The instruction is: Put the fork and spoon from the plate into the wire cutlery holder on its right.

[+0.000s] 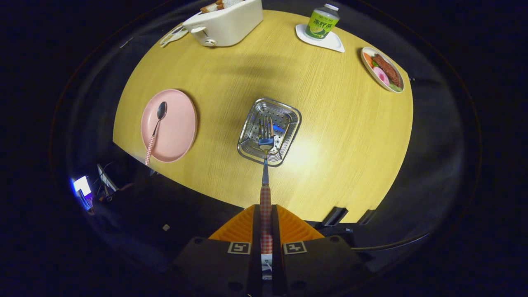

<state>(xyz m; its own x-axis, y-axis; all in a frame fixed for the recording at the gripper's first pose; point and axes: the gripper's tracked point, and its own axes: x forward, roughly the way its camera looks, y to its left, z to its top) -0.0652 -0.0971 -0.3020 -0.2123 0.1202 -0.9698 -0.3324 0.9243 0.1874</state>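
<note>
My gripper (265, 212) is shut on the fork (265, 165), both fingers pressing its red-checked handle. The fork points straight ahead, and its metal tines hang over the inside of the steel cutlery holder (251, 119), a perforated rectangular basket on the wooden table. I cannot tell whether the tines touch the holder's floor. To the holder's left sits a pink plate (179, 123). On it lies the spoon (156, 128), bowl pointing away, its checked handle sticking out over the plate's near rim and the table edge.
At the table's far side stand a white toaster (225, 22), a green bottle (322, 21) on a white coaster (335, 42), and a dish of food (383, 69) at the far right. The table's near edge (198, 189) runs just ahead of the fingers.
</note>
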